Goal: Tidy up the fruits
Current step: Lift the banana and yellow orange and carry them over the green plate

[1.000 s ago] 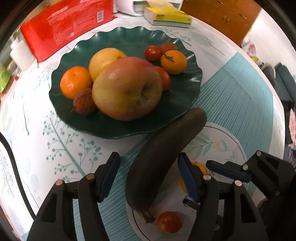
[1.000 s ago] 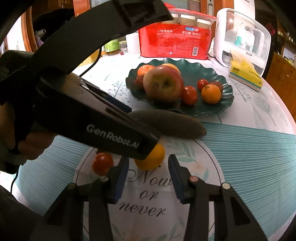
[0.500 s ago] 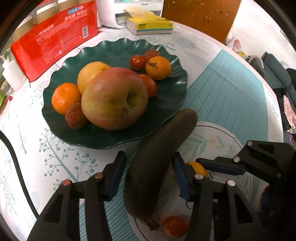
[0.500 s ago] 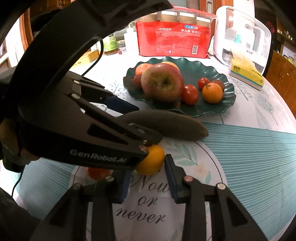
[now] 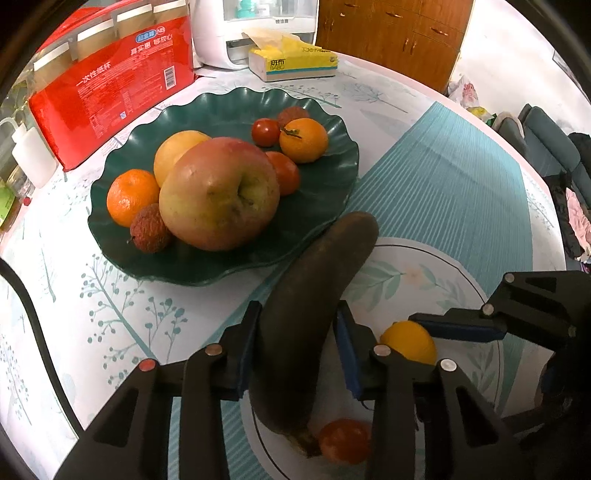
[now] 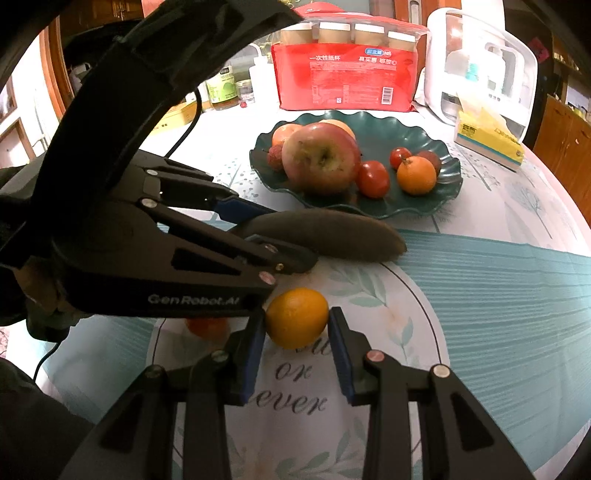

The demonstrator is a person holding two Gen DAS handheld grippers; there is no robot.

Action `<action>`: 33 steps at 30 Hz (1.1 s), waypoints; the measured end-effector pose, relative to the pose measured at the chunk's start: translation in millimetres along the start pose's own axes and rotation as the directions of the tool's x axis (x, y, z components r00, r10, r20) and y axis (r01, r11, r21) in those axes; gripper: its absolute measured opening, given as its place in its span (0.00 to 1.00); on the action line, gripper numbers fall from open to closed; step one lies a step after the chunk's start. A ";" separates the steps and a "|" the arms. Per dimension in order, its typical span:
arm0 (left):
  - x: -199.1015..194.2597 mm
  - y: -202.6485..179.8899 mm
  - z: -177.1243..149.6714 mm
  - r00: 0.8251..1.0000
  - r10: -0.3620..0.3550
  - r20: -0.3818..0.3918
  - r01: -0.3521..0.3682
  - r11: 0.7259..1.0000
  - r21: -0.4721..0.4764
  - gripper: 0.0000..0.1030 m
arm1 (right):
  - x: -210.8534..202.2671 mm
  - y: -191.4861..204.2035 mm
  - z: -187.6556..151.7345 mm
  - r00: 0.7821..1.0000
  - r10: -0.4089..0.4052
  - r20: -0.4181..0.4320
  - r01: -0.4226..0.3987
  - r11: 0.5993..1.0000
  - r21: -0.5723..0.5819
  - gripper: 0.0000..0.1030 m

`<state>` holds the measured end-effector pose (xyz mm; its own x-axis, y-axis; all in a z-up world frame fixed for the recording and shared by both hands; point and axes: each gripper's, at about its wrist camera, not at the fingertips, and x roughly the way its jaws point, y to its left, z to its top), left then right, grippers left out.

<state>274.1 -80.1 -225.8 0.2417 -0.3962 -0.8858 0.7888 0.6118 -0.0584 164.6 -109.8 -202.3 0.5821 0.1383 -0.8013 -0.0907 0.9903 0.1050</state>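
Left hand-held gripper (image 5: 297,343): blue-padded fingers (image 5: 246,347) pressed on either side of a dark, elongated fruit (image 5: 314,314), clamped on it near its stem end; the fruit lies on the surface (image 5: 461,206) with its far tip just beside the rim of the green plate (image 5: 332,177). Right hand-held gripper (image 6: 296,347): fingers (image 6: 341,354) set on both flanks of a small yellow-orange citrus (image 6: 296,317), touching or all but touching it; whether it is fully gripped cannot be told, and the citrus sits on the printed circle of the tablecloth. Small red tomato (image 6: 207,326): on the surface, partly hidden under the left gripper body, near the dark fruit's stem end. Green plate, scalloped rim, holding: one large red-yellow apple (image 5: 219,192) at centre; a pale yellow fruit (image 5: 177,151) behind it; an orange mandarin (image 5: 131,195) and a rough reddish lychee (image 5: 149,229) at its left; a second mandarin (image 5: 303,140), two tomatoes (image 5: 266,131) and another lychee toward the far side. Background items on the surface: red pack of paper cups (image 5: 110,85), yellow tissue box (image 5: 295,61), white appliance (image 6: 487,74). Wooden cabinet (image 5: 391,33) beyond the surface edge.
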 end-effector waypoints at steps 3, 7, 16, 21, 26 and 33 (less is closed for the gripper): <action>-4.2 -2.6 -3.8 1.000 0.004 0.003 -0.004 1.000 -0.008 0.34 | -4.4 -2.7 -2.9 1.000 0.002 -0.001 -0.002 1.000 0.013 0.34; -9.6 -5.6 -7.1 1.000 0.020 0.011 -0.020 1.000 -0.009 0.33 | -9.5 -8.7 -5.4 1.000 0.001 0.002 -0.001 0.999 0.035 0.34; -31.9 -12.4 -7.9 0.999 0.024 0.041 -0.023 0.999 -0.032 0.32 | -24.5 -25.6 -10.3 1.000 -0.020 0.013 0.018 0.996 0.087 0.34; -56.4 -19.2 -0.9 0.997 0.029 0.072 -0.027 0.999 -0.027 0.32 | -33.1 -38.5 -9.4 0.998 -0.059 0.025 0.057 0.993 0.102 0.34; -84.7 -18.2 8.9 0.992 0.035 0.119 -0.031 0.999 -0.034 0.32 | -39.2 -55.5 -6.9 0.994 -0.102 0.029 0.098 0.988 0.120 0.34; -113.1 -2.6 31.9 0.981 0.075 0.177 -0.070 0.997 -0.039 0.32 | -44.8 -76.1 6.4 0.990 -0.138 0.041 0.131 0.982 0.139 0.34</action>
<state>262.7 -58.7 -110.8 0.3968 -0.4639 -0.7921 0.7474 0.6642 -0.0146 150.6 -191.3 -170.6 0.6218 0.0009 -0.7832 0.0997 0.9918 0.0803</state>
